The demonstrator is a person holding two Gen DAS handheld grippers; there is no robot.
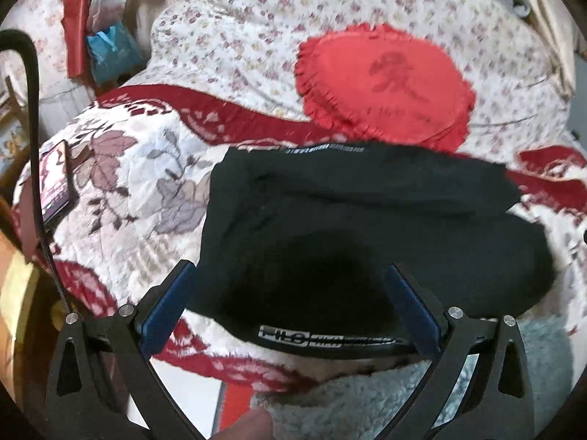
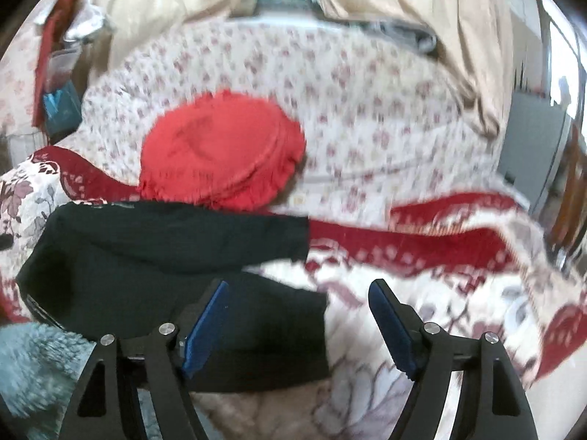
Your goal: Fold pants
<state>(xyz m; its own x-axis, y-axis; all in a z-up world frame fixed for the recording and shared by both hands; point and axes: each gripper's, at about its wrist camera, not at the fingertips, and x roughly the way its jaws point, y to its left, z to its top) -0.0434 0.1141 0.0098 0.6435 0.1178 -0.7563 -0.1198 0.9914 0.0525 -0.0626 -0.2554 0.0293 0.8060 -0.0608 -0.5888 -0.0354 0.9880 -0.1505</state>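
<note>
Black pants (image 1: 359, 227) lie folded in a thick stack on the red-and-white floral blanket (image 1: 121, 183), the printed waistband (image 1: 323, 339) at the near edge. My left gripper (image 1: 293, 275) is open, its blue pads either side of the near part of the pants, just above them. In the right wrist view the pants (image 2: 165, 249) lie to the left. My right gripper (image 2: 299, 289) is open and empty over the right edge of the pants and the blanket (image 2: 422, 293).
A round red frilled cushion (image 1: 381, 84) lies behind the pants on a flowered sheet (image 1: 238, 36). A phone (image 1: 55, 179) lies at the blanket's left edge. A pale blue fluffy cloth (image 1: 367, 396) lies near me. Bags and clutter (image 1: 106, 40) stand at far left.
</note>
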